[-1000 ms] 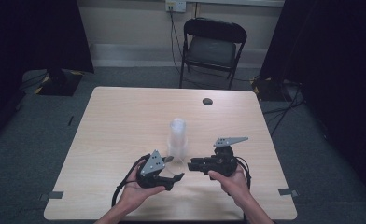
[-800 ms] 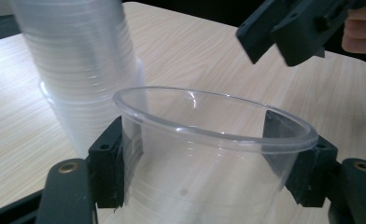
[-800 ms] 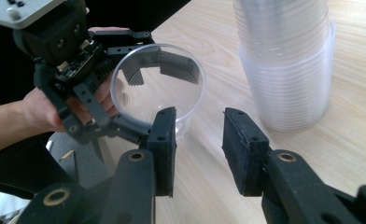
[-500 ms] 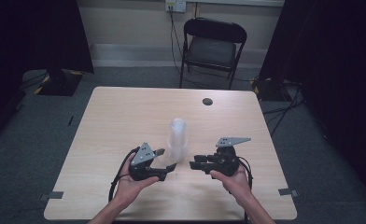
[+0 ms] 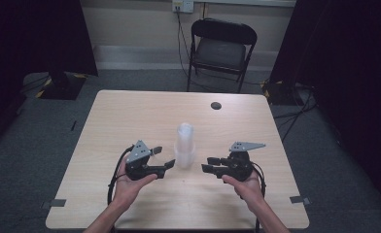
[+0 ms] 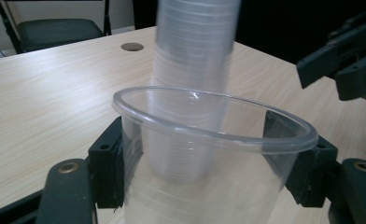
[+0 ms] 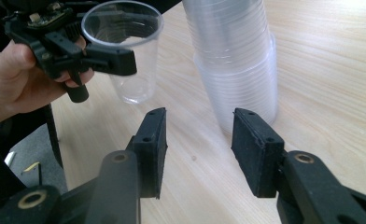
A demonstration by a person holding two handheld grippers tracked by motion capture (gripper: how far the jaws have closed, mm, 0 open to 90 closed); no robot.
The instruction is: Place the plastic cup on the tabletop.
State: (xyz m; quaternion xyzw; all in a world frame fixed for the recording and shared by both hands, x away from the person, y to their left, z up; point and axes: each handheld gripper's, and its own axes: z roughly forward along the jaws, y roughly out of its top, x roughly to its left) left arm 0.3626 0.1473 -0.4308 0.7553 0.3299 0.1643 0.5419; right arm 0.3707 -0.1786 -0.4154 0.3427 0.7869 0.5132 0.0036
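Left of centre in the high view, the left gripper [image 5: 165, 163] sits in the person's left hand [image 5: 130, 187], its jaws clamped on a single clear plastic cup [image 6: 209, 154] just beside the stack of clear plastic cups [image 5: 185, 145], which stands upright at the middle of the wooden table [image 5: 130, 116]. At the upper left of the right gripper view, that cup [image 7: 127, 56] stands apart from the stack [image 7: 239, 65]. Toward the right of the high view, the right gripper [image 5: 206, 165] points at the stack; its jaws have just been opening and stand half apart with nothing between them.
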